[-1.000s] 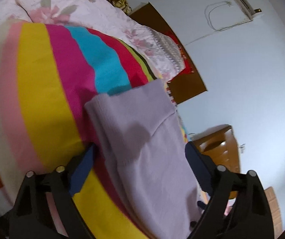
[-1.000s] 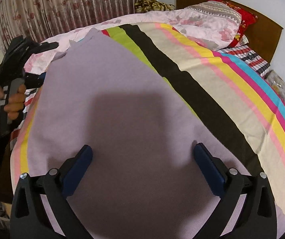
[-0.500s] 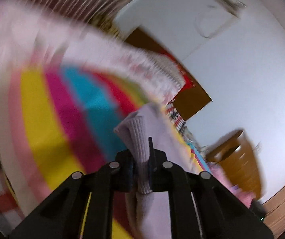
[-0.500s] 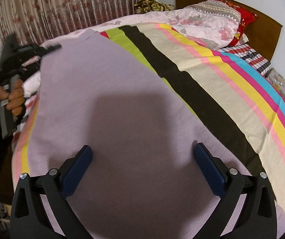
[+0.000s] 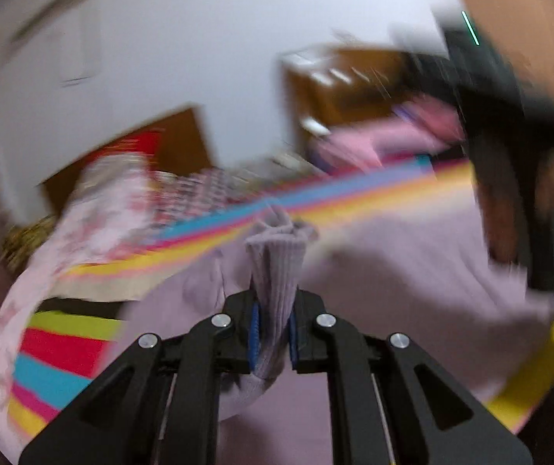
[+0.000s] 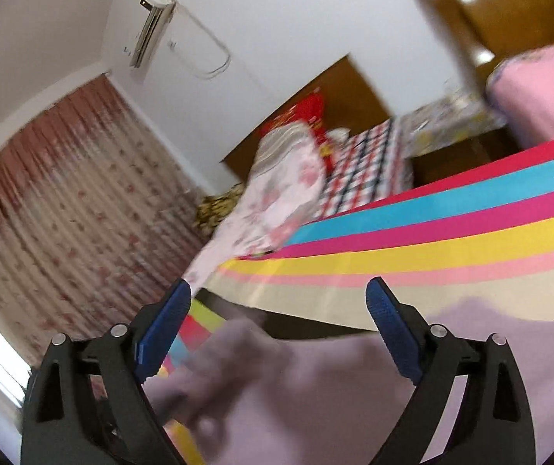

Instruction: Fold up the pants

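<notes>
Now clamped on a ribbed fold of the lilac pants [image 5: 277, 271] where it stood apart a second ago: left tool [image 5: 273, 333], lifting cloth off the striped bed [image 5: 354, 209]. Right tool [image 6: 277, 333] spread wide above pants lying near the bed's edge.

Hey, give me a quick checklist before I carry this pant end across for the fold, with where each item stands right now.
1. Left claw clamped on the lilac knit pants: ok, ribbed end pinched between the blue pads.
2. Grip takes every layer: cannot tell.
3. Right claw free: ok, open, nothing between its pads.
4. Pants flat on the striped bedspread: not ok, fabric bunches near the left claw.
5. Right claw out of the fold's path: cannot tell, left view blurred.
</notes>
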A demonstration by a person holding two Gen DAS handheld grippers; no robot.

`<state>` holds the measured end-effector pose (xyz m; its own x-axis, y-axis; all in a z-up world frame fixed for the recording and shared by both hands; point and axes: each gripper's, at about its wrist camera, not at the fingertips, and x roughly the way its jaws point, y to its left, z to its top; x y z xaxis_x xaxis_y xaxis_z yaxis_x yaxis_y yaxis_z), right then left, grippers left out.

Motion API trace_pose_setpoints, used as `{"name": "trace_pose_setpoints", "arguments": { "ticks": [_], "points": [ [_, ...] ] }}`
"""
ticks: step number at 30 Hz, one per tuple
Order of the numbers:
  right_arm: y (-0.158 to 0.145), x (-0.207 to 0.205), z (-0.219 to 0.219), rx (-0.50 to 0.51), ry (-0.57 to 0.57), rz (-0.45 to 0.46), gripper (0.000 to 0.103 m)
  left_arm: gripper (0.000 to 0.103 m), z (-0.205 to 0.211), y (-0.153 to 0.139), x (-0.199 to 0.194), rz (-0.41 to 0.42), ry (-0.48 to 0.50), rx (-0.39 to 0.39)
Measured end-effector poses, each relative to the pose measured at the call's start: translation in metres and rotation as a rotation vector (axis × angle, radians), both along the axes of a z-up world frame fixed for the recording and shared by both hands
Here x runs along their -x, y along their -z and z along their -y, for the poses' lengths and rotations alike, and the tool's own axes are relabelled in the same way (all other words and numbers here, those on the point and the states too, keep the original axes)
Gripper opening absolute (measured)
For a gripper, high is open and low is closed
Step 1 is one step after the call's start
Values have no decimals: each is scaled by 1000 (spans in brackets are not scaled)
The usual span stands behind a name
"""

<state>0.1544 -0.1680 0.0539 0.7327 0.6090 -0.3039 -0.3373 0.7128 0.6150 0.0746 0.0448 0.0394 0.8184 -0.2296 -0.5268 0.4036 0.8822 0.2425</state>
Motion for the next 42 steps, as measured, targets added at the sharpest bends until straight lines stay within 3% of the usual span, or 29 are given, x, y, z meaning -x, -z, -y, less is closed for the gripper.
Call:
{"name": "trace_pose_setpoints", "arguments": {
  "ticks": [3, 5, 7, 9, 11, 12, 14, 20, 22, 23, 24, 25, 26, 27, 29, 32, 36, 39, 42],
  "points": [
    [9, 35, 30, 14, 34, -28, 90, 14, 54, 52, 10, -69, 89, -178],
    [20, 50, 41, 37, 32, -84, 90, 14, 57, 70, 8, -101, 82, -199],
    [30, 59, 46, 46, 26, -138, 90, 14, 40, 62, 9, -115, 78, -87],
    [42, 68, 52, 1, -1, -198, 90, 14, -2, 37, 3, -147, 75, 193],
    [54, 72, 56, -104, -43, -253, 90, 14, -32, 26, -1, -186, 64, 372],
    [60, 70, 52, -160, -75, -287, 90, 13, -38, 23, -2, -193, 66, 417],
    [74, 65, 37, -228, -156, -391, 90, 13, -41, 21, 0, -197, 72, 452],
    [91, 32, -33, -339, -301, -580, 91, 13, -19, 16, 10, -128, 58, 380],
    [99, 19, -53, -341, -301, -623, 89, 13, -14, 18, 10, -119, 60, 346],
    [100, 13, -63, -325, -298, -612, 73, 14, -9, 21, 12, -119, 64, 307],
    [99, 8, -72, -298, -308, -579, 56, 22, -5, 23, 17, -121, 70, 258],
    [97, 4, -82, -249, -310, -555, 47, 30, -3, 24, 21, -118, 75, 223],
    [95, 2, -90, -201, -308, -534, 22, 55, -3, 23, 30, -112, 82, 207],
    [93, 2, -95, -166, -311, -510, 15, 73, -7, 21, 42, -87, 71, 194],
    [83, 6, -98, -109, -306, -436, 15, 92, -23, 18, 64, -35, 36, 191],
    [53, 11, -114, -30, -332, -324, 15, 92, -59, 23, 87, -42, -65, 215],
    [-18, 2, -154, 51, -395, -167, 15, 87, -100, 38, 96, -107, -156, 246],
    [-75, -6, -202, 126, -459, -70, 15, 89, -104, 33, 97, -104, -136, 237],
    [-113, -11, -254, 201, -533, -48, 15, 89, -109, 37, 76, -133, -115, 255]
  ]
}}
